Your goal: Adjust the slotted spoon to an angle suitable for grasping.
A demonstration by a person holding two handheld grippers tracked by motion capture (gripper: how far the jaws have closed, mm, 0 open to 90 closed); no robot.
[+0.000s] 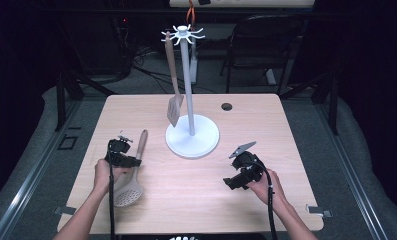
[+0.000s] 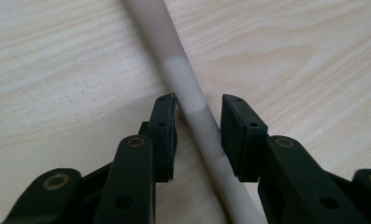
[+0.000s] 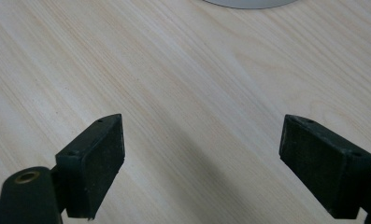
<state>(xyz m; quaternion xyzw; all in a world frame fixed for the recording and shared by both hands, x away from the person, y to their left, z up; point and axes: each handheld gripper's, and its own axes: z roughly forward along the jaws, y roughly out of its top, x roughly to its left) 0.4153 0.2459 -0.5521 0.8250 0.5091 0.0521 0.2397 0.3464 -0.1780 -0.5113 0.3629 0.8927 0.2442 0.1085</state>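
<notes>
My left gripper (image 1: 131, 161) is down over the skimmer (image 1: 134, 172), which lies flat on the table (image 1: 266, 125) near its left front, bowl toward me and handle pointing away toward the rack (image 1: 190, 90). In the left gripper view the handle (image 2: 192, 107) runs between my jaws. The left pad (image 2: 167, 135) is at the handle's edge, perhaps just touching; the right pad (image 2: 241, 135) stands a little clear of it. So the jaws are narrowed around the handle but not pinching it, and nothing is lifted.

My right gripper (image 1: 236, 181) hovers over bare wood to the right of the rack's base (image 1: 206, 142), jaws wide and holding nothing.

I judge this to be the grasping step: getting hold of the skimmer so it can go up on the rack, where a spatula (image 1: 174, 95) already hangs from one hook. Next I need to close the last gap evenly so the round handle doesn't roll or squirt out, then lift with the bowl end clearing the table and find a free hook without knocking the spatula.
</notes>
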